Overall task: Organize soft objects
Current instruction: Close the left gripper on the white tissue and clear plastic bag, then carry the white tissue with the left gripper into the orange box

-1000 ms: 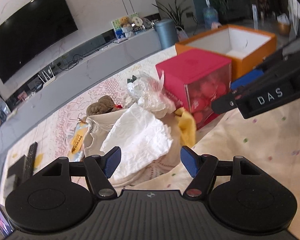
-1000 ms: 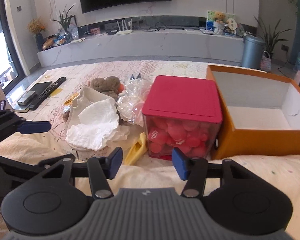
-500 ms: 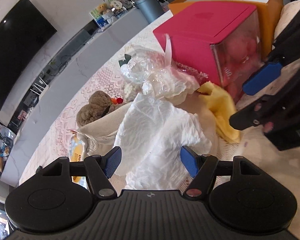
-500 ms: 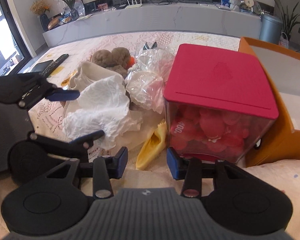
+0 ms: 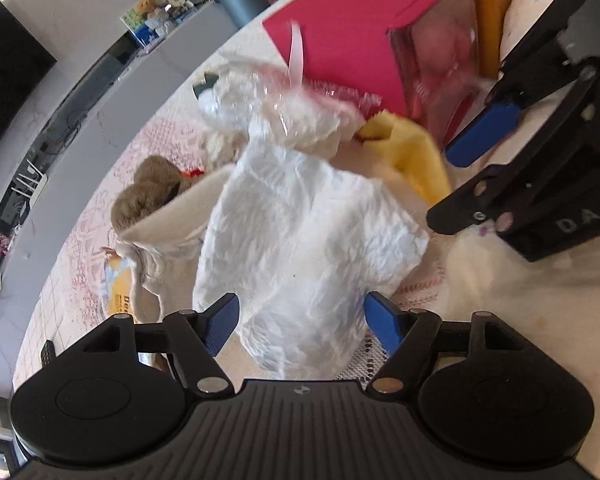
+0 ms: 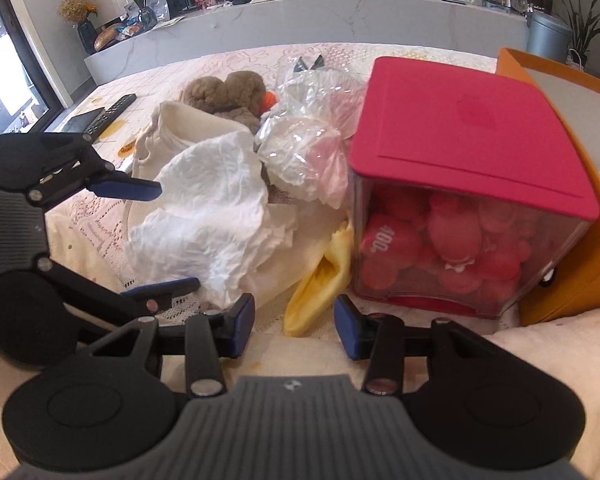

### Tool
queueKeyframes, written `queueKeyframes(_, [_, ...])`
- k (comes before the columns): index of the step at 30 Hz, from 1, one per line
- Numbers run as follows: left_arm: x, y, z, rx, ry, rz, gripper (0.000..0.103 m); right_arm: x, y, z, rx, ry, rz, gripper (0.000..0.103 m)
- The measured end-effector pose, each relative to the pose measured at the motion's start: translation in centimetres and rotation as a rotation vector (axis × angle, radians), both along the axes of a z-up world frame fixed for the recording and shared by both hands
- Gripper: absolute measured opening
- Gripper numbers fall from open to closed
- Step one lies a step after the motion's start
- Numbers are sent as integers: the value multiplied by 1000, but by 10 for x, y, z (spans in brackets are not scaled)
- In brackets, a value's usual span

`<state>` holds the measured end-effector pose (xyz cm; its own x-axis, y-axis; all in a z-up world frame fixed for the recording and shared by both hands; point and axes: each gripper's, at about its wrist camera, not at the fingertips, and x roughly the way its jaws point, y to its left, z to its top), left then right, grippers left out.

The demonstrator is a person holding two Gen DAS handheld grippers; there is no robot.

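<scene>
Over the heap of soft things on the bed, sorting barely begun.

Near the bed's front edge, left gripper (image 5: 300, 322) poised above the crumpled white cloth (image 5: 300, 240), jaws wide and opening, cloth lying between them but not pinched. Just beside it, right gripper (image 6: 295, 327) aimed at the yellow cloth (image 6: 320, 284) against the red-lidded box (image 6: 460, 152), jaws apart and clamped on nothing. Behind the white cloth: cream bag (image 6: 180, 128), brown plush toy (image 6: 228, 92), clear plastic bag (image 6: 308, 136), all loose in one pile. Red plush toys (image 6: 440, 240) packed inside the box; orange box (image 6: 572, 264) beyond it, toward the bed's right side, open, its contents not visible. By these views, nothing lifted yet; whole pile left to sort.
</scene>
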<state>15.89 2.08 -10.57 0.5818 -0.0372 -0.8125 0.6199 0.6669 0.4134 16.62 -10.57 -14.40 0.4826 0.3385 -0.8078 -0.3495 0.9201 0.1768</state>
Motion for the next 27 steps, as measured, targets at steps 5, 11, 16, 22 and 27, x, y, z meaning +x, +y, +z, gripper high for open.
queueKeyframes(5, [12, -8, -13, 13, -5, 16, 56, -2, 4, 0, -17, -1, 6, 45])
queueKeyframes(11, [6, 9, 1, -126, -9, 111, 21, -10, 3, 13, -9, -42, 5, 45])
queueKeyframes(16, [-11, 32, 37, -310, -76, 251, 19, -22, 7, 29, -13, -107, 38, 45])
queueKeyframes(22, [-28, 57, 68, -497, -92, 459, 19, -19, 17, 55, -58, -222, 61, 44])
queueKeyframes(27, [-30, 70, 79, -572, -122, 530, 19, -2, 42, 62, -201, -341, 111, 48])
